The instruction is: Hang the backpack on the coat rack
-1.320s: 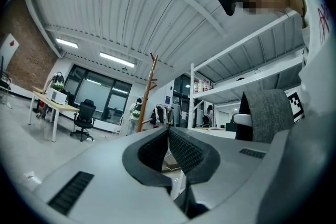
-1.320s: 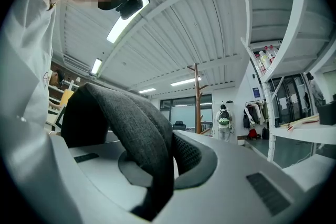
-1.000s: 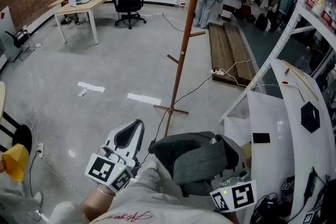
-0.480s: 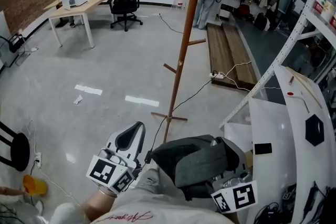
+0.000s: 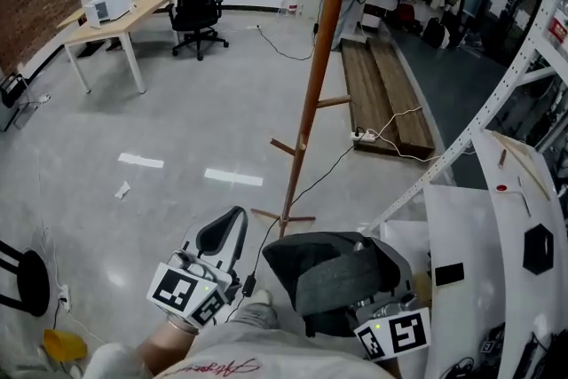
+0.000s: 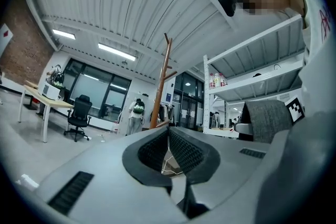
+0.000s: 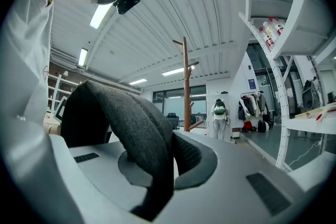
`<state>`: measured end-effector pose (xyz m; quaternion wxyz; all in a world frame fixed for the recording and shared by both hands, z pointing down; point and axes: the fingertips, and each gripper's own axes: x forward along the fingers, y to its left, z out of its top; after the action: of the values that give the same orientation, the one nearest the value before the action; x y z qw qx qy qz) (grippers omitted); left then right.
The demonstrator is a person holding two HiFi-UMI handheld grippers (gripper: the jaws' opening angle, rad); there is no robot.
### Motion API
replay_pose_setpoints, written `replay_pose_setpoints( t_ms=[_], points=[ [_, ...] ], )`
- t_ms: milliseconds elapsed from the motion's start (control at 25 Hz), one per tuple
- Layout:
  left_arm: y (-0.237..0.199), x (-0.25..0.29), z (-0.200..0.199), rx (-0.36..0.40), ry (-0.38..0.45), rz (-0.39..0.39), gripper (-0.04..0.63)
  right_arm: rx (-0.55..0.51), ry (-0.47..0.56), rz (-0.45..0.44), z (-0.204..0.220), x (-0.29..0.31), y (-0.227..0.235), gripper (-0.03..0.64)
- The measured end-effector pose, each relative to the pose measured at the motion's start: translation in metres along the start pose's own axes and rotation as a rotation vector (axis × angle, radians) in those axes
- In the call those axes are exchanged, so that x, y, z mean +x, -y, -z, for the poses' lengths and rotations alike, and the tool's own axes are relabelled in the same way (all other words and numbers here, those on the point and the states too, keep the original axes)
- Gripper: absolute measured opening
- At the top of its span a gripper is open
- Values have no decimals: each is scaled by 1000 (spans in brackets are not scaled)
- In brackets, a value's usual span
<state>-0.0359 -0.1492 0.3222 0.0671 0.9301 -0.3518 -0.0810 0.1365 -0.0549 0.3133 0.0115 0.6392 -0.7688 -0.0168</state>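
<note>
Item one, the left gripper [image 6: 168, 131]: we find its two jaws closed tip to tip with nothing between them, only floor showing through the small gap below the tips; in the head view it sits at lower left, its marker cube [image 5: 182, 290] nearest us. Item two, the right gripper [image 7: 172, 139]: its jaws are clamped on a broad grey fabric band of the backpack [image 5: 342, 275], which arches up out of the jaws and off to the left in the right gripper view. In the head view the backpack, grey with darker panels, is held low and close to us, just right of the left gripper, and covers most of the right gripper. Item three, the coat rack [image 5: 312, 93]: a tall wooden pole with angled pegs at several heights, upright on a crossed base [image 5: 284, 216] on the grey floor [image 5: 177, 120] ahead of both grippers. No peg bears the backpack, which is carried short of the pole. Further entries: a dark cable [image 5: 333, 160] trailing from near the base toward a pair of planks [image 5: 382, 93]; two pale tape strips [image 5: 233, 177] on the floor; a desk [image 5: 115, 13] and a black office chair [image 5: 195, 0] at far left; white shelving [image 5: 497, 102] slanting along the right; a person [image 7: 219, 112] standing far off, beyond the pole.
</note>
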Motion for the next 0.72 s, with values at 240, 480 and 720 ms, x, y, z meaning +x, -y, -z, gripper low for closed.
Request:
replay_pose_setpoints(
  t_ms=[240, 480, 720],
  points=[
    [-32, 37, 2, 0, -15, 19, 21, -3, -7, 53, 7, 49, 22, 34],
    [-54, 65, 2, 0, -28, 41, 21, -12, -17, 100, 12, 96, 41, 34],
    [-59, 82, 6, -22, -34, 39, 21, -10, -30, 120, 16, 131, 57, 34]
  ],
)
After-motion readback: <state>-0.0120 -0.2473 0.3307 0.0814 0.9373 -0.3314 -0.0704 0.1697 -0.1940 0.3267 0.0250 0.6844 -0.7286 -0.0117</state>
